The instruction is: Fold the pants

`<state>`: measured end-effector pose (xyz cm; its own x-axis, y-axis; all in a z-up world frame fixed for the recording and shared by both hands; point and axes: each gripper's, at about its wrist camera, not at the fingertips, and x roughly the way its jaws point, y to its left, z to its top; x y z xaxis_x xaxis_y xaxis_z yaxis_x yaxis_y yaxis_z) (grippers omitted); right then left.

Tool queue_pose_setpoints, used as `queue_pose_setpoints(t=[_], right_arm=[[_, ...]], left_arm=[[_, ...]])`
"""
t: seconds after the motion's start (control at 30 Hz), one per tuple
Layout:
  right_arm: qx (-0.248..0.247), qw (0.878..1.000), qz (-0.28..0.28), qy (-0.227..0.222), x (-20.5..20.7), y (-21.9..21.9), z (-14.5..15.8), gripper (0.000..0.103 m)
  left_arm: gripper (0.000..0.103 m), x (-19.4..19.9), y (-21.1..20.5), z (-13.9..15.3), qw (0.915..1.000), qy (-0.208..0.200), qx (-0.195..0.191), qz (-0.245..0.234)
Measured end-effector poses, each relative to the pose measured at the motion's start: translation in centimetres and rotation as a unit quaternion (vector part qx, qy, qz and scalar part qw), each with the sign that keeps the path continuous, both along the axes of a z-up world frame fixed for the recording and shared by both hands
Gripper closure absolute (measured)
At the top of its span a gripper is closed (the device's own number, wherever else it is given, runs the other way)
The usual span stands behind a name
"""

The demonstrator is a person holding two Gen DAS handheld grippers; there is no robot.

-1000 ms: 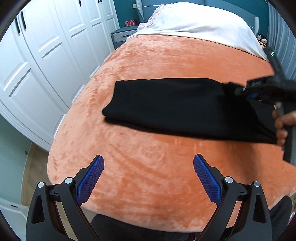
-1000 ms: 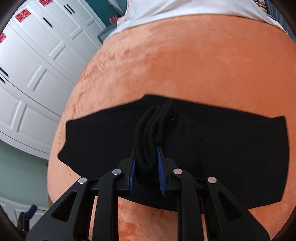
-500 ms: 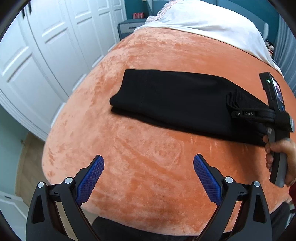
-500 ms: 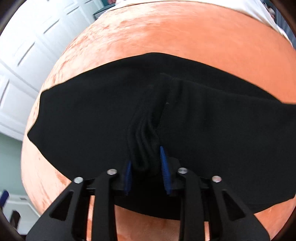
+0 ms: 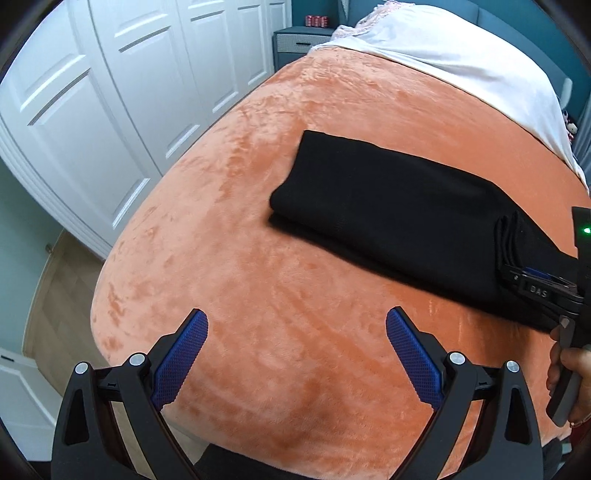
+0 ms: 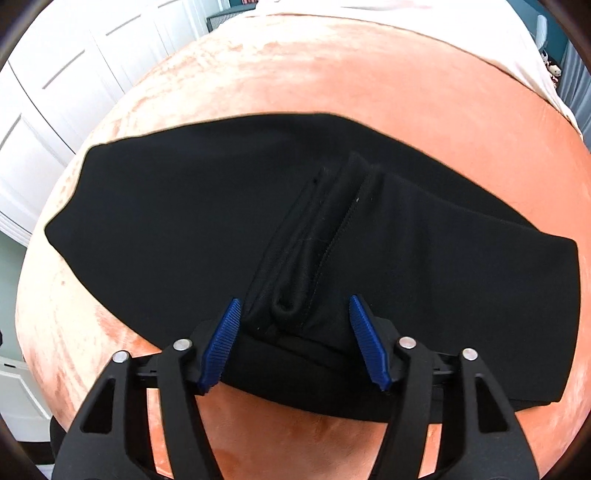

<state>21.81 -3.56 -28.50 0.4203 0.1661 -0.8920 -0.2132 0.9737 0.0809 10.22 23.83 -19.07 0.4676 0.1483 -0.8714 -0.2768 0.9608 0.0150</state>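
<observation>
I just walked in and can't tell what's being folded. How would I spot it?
Look at the big bed with the fuzzy orange blanket. Lying flat across it is a long folded strip of cloth: the pants. They are the only black thing on the bed, unlike the white sheet at the far end.

Pants [image 6: 184, 221]: plain black, without pattern. Blanket [image 5: 295, 350]: orange plush with lighter, mottled streaks in the nap. Sheet [image 5: 461, 62] at the far end: white. Wardrobe doors [image 5: 110, 110]: white, panelled. Wall [image 5: 517, 18] behind the bed: dark teal. Left gripper [image 5: 295, 369] and right gripper [image 6: 295, 339]: black frames with blue, finely ribbed pads. Floor [image 5: 48, 302]: pale wood.
</observation>
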Motion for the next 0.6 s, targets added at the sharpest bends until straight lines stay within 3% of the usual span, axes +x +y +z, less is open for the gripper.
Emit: queue_pose_setpoints(t=[0.13,0.23,0.33,0.47,0.6], right_arm=[[0.013,1.000,0.004,-0.006,-0.3,0.0,0.9,0.049],[0.006,0.999,-0.016,-0.037,-2.0,-0.7,2.9,0.042],[-0.024,0.996,-0.048,-0.070,-4.4,-2.3,4.9,0.037],[-0.027,0.991,-0.083,-0.101,-8.2,-5.2,7.0,0.026],[-0.050,0.989,-0.089,-0.104,-9.8,-6.0,7.0,0.022]], left_arm=[[0.007,1.6,-0.3,-0.9,0.9996,0.003,-0.028,-0.009],[0.007,4.2,1.2,-2.7,0.9949,0.019,-0.099,0.007],[0.008,6.9,3.2,-4.6,0.9848,0.024,-0.166,0.044],[0.008,9.9,4.5,-6.1,0.9832,0.035,-0.159,0.083],[0.008,11.8,5.5,-8.7,0.9704,0.066,-0.205,0.109]])
